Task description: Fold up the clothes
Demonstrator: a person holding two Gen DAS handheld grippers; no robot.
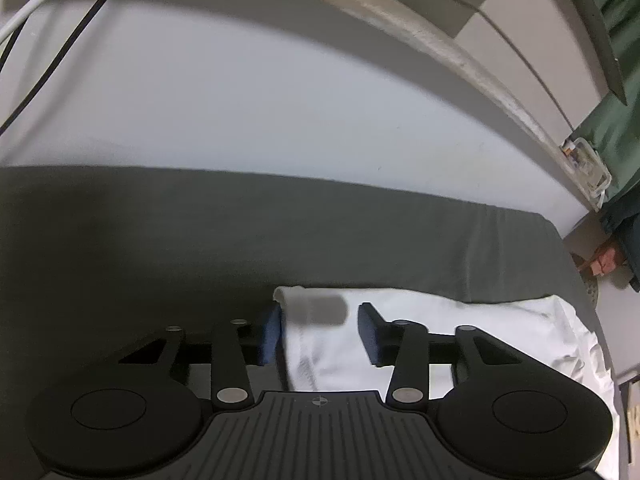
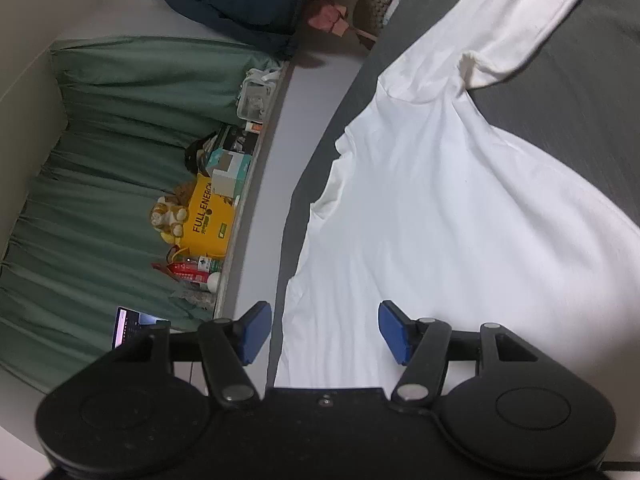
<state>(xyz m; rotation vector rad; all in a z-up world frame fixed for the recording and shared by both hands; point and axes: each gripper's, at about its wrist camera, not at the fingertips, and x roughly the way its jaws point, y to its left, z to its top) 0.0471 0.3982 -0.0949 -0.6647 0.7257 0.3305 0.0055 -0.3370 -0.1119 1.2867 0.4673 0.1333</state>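
On the dark grey bed sheet point(image 1: 280, 236) lies a white shirt point(image 2: 440, 220), spread out flat with one sleeve reaching far right. At its left end, the left hand-held gripper point(image 1: 320, 330) has a shirt edge between its blue pads, which stand apart. The right hand-held gripper point(image 2: 325, 332) hangs over the shirt's near edge, pads wide apart, holding nothing. A green curtain point(image 2: 100, 184) hangs far left.

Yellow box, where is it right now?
Right wrist view, left side: the yellow box stands on the ledge against the green curtain, beside a plush toy, apart from the white shirt.
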